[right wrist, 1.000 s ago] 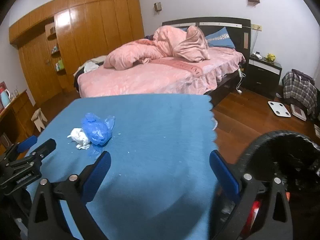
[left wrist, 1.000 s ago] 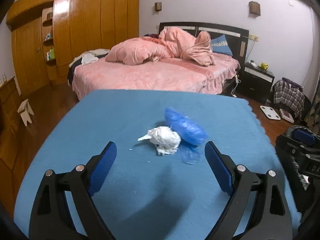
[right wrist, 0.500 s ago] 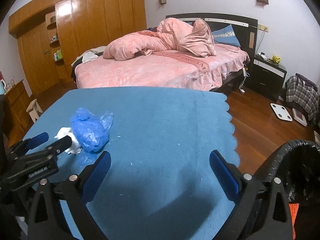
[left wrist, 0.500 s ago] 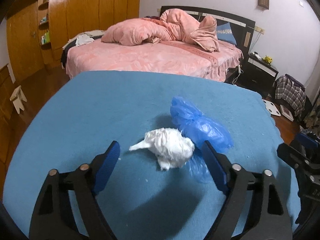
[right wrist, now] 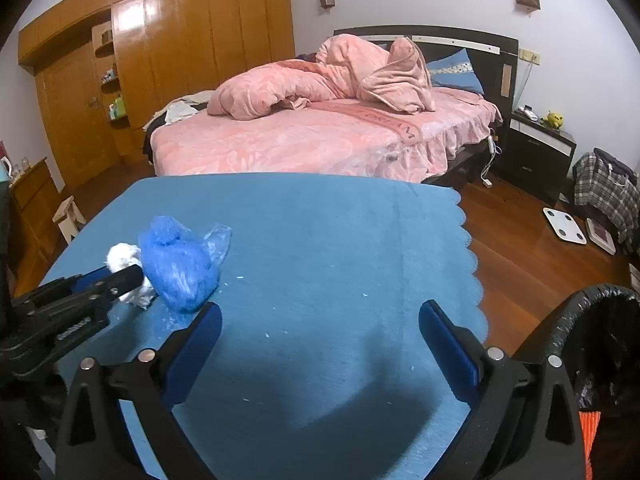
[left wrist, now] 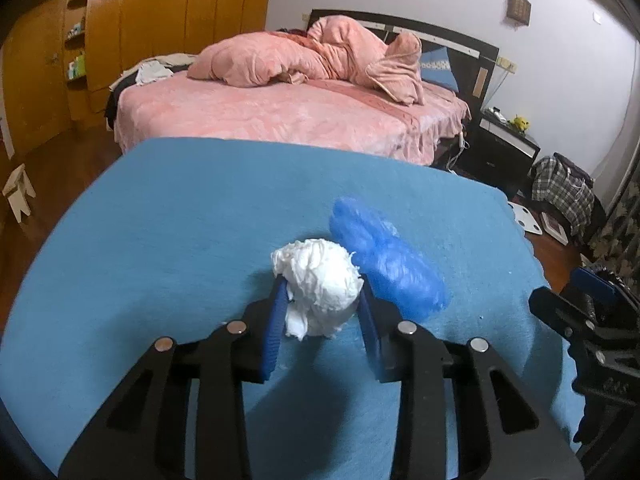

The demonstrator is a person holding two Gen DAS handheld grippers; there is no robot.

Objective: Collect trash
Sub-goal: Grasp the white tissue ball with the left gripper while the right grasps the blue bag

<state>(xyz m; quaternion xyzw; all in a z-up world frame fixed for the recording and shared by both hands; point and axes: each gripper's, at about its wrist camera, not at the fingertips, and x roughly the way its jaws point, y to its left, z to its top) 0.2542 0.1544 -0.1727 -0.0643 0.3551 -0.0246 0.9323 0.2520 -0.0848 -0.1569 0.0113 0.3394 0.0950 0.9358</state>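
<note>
While both pieces of trash still lie on the desk, nothing looks binned yet. The left hand-held gripper is closing, its pads against the white tissue wad. The blue plastic bag touches the wad on its right, ungrasped. The right hand-held gripper stands wide apart, empty. The black bin waits off the desk's right edge; lift and drop remain.

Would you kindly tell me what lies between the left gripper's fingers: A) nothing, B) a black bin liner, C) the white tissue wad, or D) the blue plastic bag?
C: in the left wrist view the tissue wad sits between the closing jaws of the left gripper, while the blue bag lies beside it on the blue cloth.
</note>
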